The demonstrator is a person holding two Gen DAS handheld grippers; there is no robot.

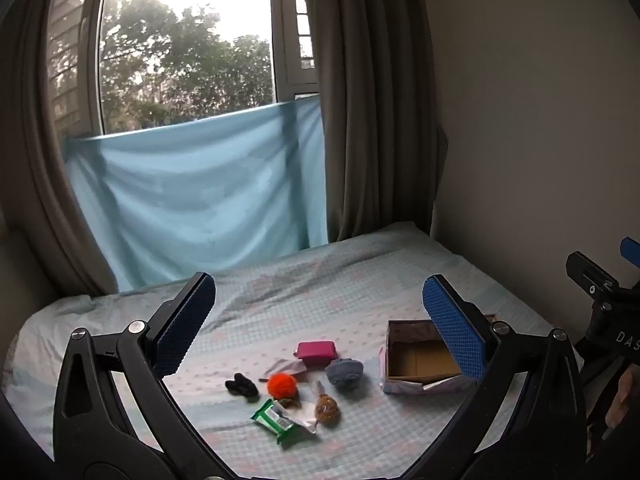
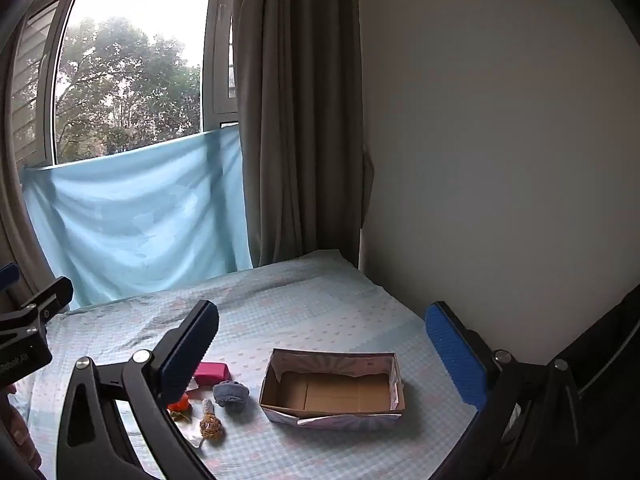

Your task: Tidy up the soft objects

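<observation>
On the bed lie several small soft items: an orange pompom (image 1: 282, 385), a black fabric piece (image 1: 241, 385), a grey-blue rolled cloth (image 1: 345, 372) (image 2: 231, 393), a magenta pouch (image 1: 316, 353) (image 2: 211, 372), a brown knitted piece (image 1: 326, 408) (image 2: 211, 426) and a green packet (image 1: 274, 420). An open, empty cardboard box (image 1: 422, 364) (image 2: 332, 390) sits to their right. My left gripper (image 1: 320, 320) is open, held above the items. My right gripper (image 2: 322, 344) is open, held above the box.
The bed (image 1: 320, 276) has a light blue checked sheet. A blue cloth (image 1: 200, 196) hangs under the window behind it, with grey curtains (image 1: 372, 100) beside it. A bare wall (image 2: 500, 140) borders the bed on the right.
</observation>
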